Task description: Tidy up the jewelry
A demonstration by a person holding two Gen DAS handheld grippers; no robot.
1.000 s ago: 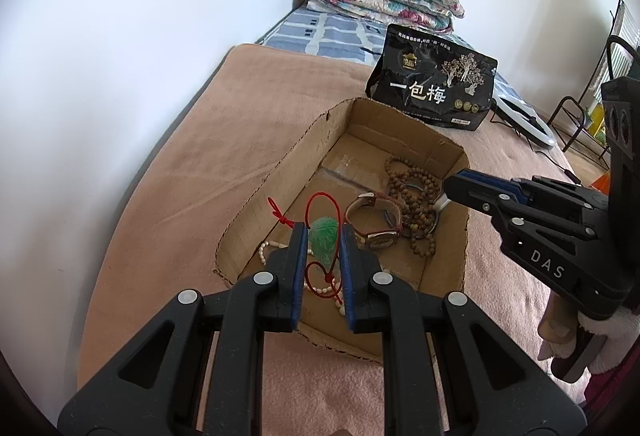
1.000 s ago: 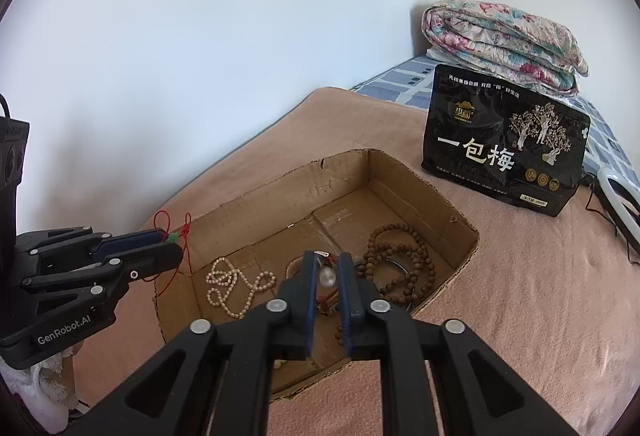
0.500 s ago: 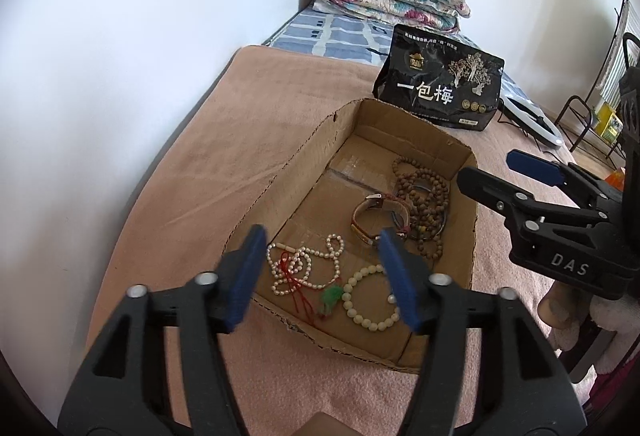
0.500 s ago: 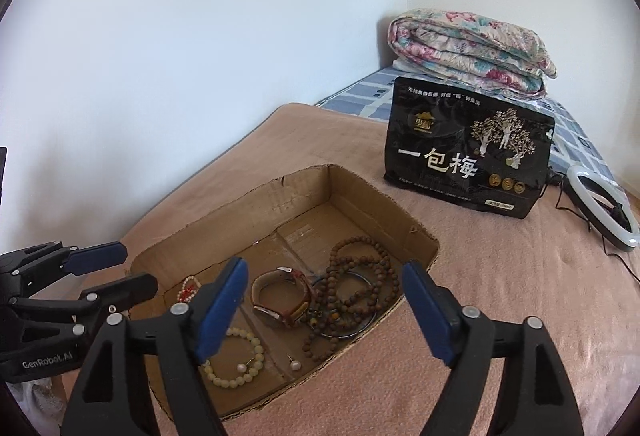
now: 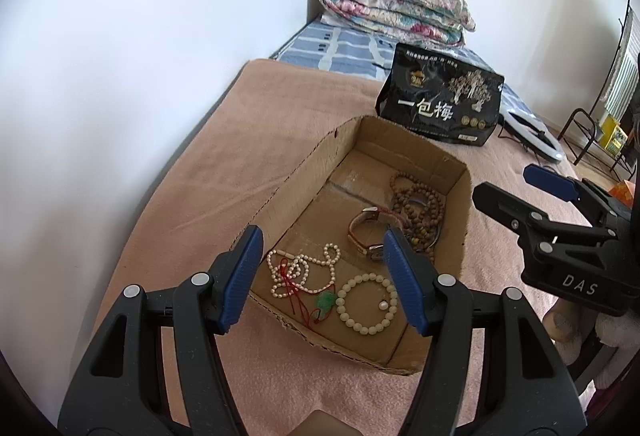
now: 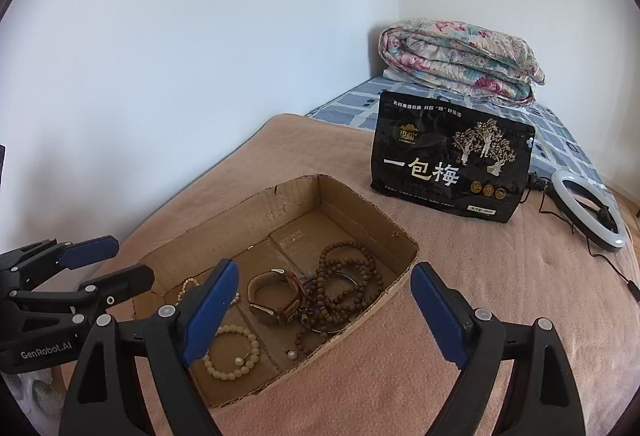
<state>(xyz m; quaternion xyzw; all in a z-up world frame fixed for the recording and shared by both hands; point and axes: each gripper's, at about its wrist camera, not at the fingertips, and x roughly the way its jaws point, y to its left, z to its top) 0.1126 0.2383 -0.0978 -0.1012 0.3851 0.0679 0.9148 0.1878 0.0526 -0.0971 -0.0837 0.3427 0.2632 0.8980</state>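
Note:
A shallow cardboard box (image 5: 464,196) (image 6: 360,204) lies on the bed. In it are a pearl necklace (image 5: 304,272), a green pendant on red cord (image 5: 326,302), a cream bead bracelet (image 5: 366,304) (image 6: 232,350), a small pearl earring (image 5: 383,304) (image 6: 292,355), a watch (image 5: 366,234) (image 6: 276,300) and brown wooden bead strands (image 5: 420,208) (image 6: 340,284). My left gripper (image 5: 324,280) is open and empty above the box's near end. My right gripper (image 6: 324,312) is open and empty above the box's near right edge.
The bed has a pink blanket (image 6: 480,296). A black snack bag (image 5: 440,104) (image 6: 452,156) stands behind the box. A folded floral quilt (image 5: 396,8) (image 6: 460,60) lies at the headboard end. A ring light (image 6: 588,208) lies at the right. A white wall runs along the left.
Both grippers opened and drew back. The left one let go of the green pendant on red cord and the right one let go of a small pearl earring; both now lie in the box.

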